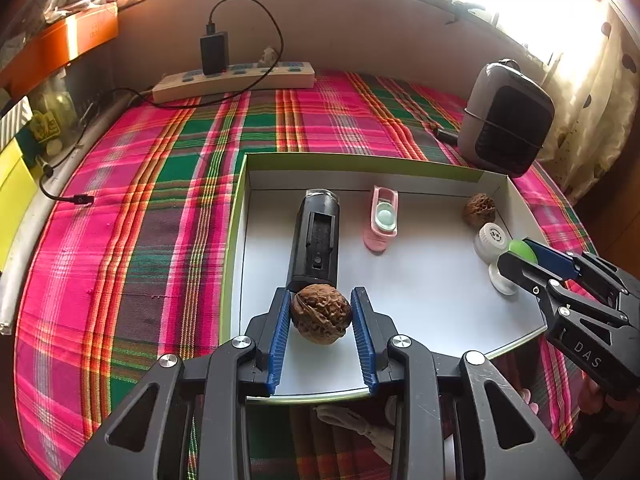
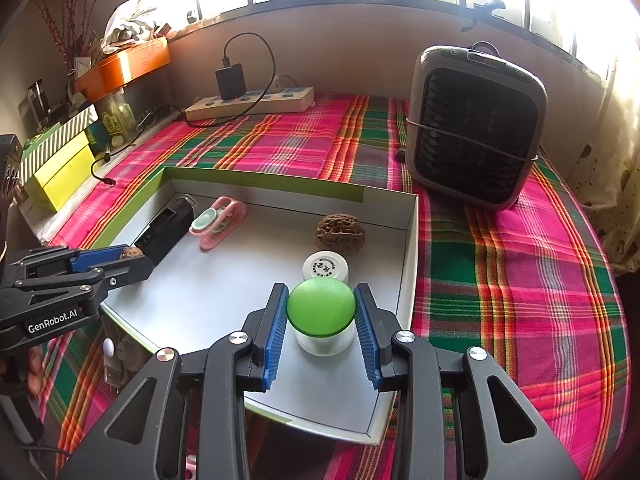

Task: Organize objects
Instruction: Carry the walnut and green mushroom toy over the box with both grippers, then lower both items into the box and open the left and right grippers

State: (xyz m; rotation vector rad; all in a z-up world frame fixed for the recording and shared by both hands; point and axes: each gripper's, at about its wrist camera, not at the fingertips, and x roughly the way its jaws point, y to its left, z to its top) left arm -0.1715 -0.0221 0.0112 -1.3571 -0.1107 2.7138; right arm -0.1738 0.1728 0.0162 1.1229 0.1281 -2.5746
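Note:
A shallow white box (image 1: pixel 424 304) with a green rim lies on a plaid cloth. My left gripper (image 1: pixel 320 296) is shut on a brown walnut (image 1: pixel 322 314) at the box's near left, just in front of a black oblong device (image 1: pixel 316 236). My right gripper (image 2: pixel 321 292) is shut on a small jar with a green domed lid (image 2: pixel 322 308) at the near right of the box. Behind the jar stand a white-capped bottle (image 2: pixel 325 266) and a second walnut (image 2: pixel 340 232). A pink holder with a round clear case (image 1: pixel 384 220) lies at the back of the box.
A grey fan heater (image 2: pixel 476 128) stands on the cloth to the right of the box. A power strip with a black charger (image 1: pixel 236 80) lies along the back wall. A loose cable end (image 1: pixel 80 199) and yellow boxes (image 2: pixel 60 172) sit at the left.

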